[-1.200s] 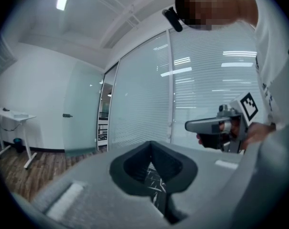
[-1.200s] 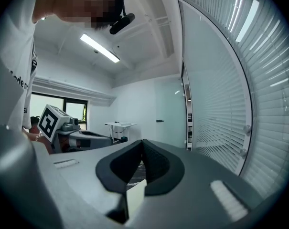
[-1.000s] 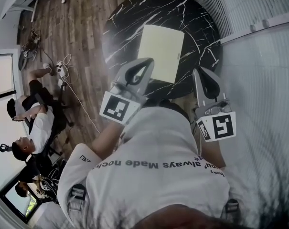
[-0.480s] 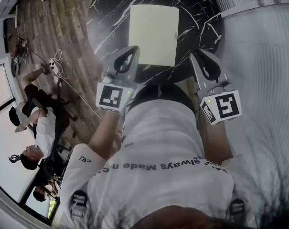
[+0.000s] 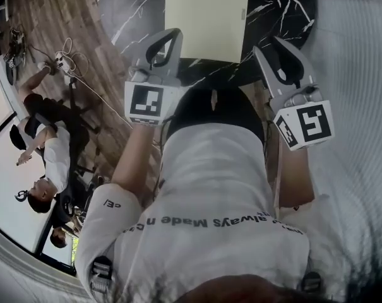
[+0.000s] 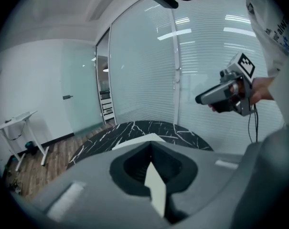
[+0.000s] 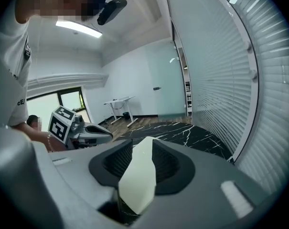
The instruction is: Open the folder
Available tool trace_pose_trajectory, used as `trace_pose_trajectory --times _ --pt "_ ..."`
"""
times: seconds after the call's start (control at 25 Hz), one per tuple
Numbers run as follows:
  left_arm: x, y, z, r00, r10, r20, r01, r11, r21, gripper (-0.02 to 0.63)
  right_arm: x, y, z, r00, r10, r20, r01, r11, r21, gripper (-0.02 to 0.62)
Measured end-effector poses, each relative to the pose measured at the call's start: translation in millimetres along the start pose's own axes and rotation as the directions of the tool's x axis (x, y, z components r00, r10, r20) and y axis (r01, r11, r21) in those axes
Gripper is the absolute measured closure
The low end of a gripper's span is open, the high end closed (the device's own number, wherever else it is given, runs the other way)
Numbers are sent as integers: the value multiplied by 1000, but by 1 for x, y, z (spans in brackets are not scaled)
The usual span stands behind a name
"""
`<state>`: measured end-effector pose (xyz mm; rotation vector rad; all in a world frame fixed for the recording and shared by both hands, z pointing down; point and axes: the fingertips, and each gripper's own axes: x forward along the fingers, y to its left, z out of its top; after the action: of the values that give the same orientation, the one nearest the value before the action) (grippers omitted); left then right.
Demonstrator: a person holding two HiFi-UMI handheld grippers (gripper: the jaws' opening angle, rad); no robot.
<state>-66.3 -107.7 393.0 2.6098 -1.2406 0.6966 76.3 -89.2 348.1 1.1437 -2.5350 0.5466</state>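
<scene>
A pale yellow folder [image 5: 206, 17] lies shut and flat on the round black marble table [image 5: 276, 14]. My left gripper [image 5: 170, 35] hovers by the folder's near left corner with its jaws shut and nothing held. In the left gripper view the left gripper [image 6: 150, 144] shows the folder [image 6: 156, 187] as a sliver through its jaw slot. My right gripper [image 5: 271, 43] is off the folder's near right corner. Its jaws are opening in the right gripper view, where the right gripper [image 7: 143, 144] has only the folder [image 7: 137, 180] showing beyond the gap, nothing between the jaws.
A glass wall with blinds [image 5: 358, 74] runs close along the table's right side. People sit at the left on the wooden floor [image 5: 48, 150], with cables [image 5: 67, 59] beside them. A white desk [image 6: 17, 125] stands far off. My own body fills the lower head view.
Both grippers have sunk towards the table's near edge. The folder now sits higher and larger in the head view, and the table fills the top of the picture.
</scene>
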Motion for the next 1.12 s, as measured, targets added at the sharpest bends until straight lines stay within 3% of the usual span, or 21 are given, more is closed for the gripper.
trace_pose_trajectory --times 0.28,0.76,1.12 --pt "19 10 -49 996 25 -86 -22 999 34 604 30 -9 -34 999 36 -23 -34 996 76 410" --pt "50 14 -131 979 58 -193 -40 995 96 604 68 -27 -105 997 57 -43 -47 980 192 405" --pt "62 20 -169 974 127 -189 -116 991 72 604 90 -39 -149 997 62 -39 -47 952 302 384"
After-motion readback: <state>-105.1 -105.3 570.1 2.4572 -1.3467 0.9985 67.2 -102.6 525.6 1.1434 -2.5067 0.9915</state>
